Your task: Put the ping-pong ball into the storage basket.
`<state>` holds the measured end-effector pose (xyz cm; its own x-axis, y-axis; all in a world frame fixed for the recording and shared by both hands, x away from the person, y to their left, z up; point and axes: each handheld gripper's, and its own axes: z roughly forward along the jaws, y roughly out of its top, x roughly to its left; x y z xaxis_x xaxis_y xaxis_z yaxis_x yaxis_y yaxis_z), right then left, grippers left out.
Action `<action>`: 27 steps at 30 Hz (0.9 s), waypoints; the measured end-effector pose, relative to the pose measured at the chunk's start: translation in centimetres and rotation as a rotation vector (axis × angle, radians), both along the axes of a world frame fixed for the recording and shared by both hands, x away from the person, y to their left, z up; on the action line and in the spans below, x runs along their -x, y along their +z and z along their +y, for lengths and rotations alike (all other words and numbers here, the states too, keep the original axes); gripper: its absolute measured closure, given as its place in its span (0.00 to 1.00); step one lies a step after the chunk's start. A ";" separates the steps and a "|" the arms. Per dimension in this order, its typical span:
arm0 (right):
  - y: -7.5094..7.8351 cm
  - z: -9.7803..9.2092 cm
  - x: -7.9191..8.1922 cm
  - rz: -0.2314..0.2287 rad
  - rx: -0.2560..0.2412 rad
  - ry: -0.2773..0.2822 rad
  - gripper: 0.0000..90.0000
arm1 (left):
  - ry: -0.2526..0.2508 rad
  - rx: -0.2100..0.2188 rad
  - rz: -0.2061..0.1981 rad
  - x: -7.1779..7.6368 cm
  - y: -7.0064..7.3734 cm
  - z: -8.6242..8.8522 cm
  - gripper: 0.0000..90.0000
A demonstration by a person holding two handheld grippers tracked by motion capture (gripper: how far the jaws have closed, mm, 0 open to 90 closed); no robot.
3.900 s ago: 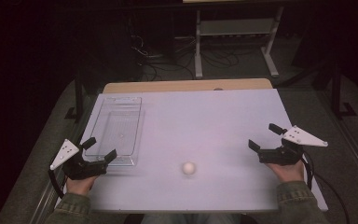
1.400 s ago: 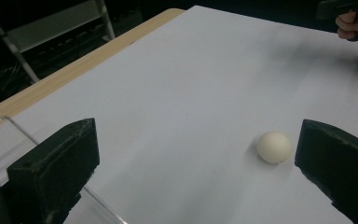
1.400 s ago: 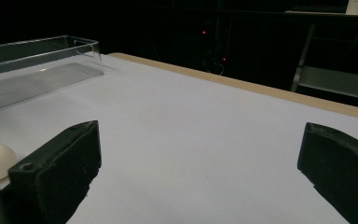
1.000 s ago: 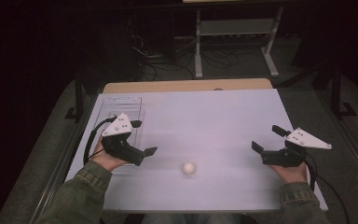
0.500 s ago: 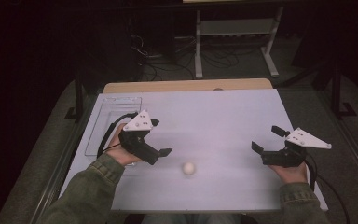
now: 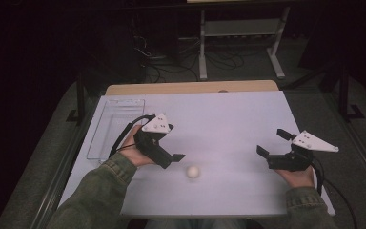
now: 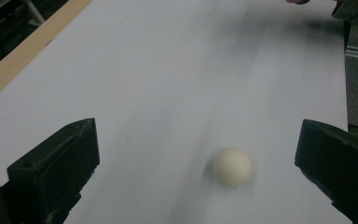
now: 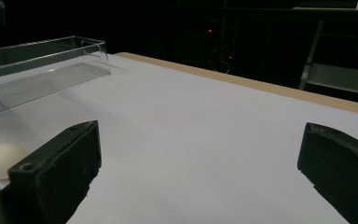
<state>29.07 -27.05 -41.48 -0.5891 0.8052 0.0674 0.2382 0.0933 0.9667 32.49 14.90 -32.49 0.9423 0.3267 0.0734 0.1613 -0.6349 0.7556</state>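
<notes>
A small white ball [image 6: 193, 171] lies on the white table top [image 6: 228, 114], near the front and a bit left of centre. My left gripper [image 6: 174, 141] is open just left of the ball and behind it, apart from it. In the left gripper view the ball [image 7: 233, 165] lies on the table between the wide-apart jaws of the left gripper [image 7: 200, 144], nearer the right one, a short way ahead. My right gripper [image 6: 272, 142] is open at the front right with nothing in it. From the right gripper [image 8: 200, 149] the ball [image 8: 0, 158] peeks out behind the left jaw.
A clear plastic tray [image 6: 124, 101] stands along the table's left side, behind the left hand; the tray [image 8: 42, 60] looks bare inside. A wooden strip [image 6: 190, 88] edges the far side. Metal rails run beside the table, and a dark floor with cables lies beyond.
My left gripper has moved from the table's front left corner beside the tray, rightward to the ball. The right gripper and the ball have stayed put.
</notes>
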 end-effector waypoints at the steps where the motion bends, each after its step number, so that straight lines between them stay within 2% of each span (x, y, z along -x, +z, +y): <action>1: 0.0 0.0 0.0 0.000 0.000 0.000 0.00 | 0.000 0.000 0.000 0.0 0.0 0.0 0.00; 11: 0.0 0.0 0.0 0.000 0.001 0.006 0.00 | -0.035 -0.033 0.028 -0.4 -0.7 -1.2 0.00; 27: 0.0 0.1 0.0 0.008 -0.002 0.022 0.00 | -0.067 -0.082 0.068 -0.9 -1.7 -2.0 0.00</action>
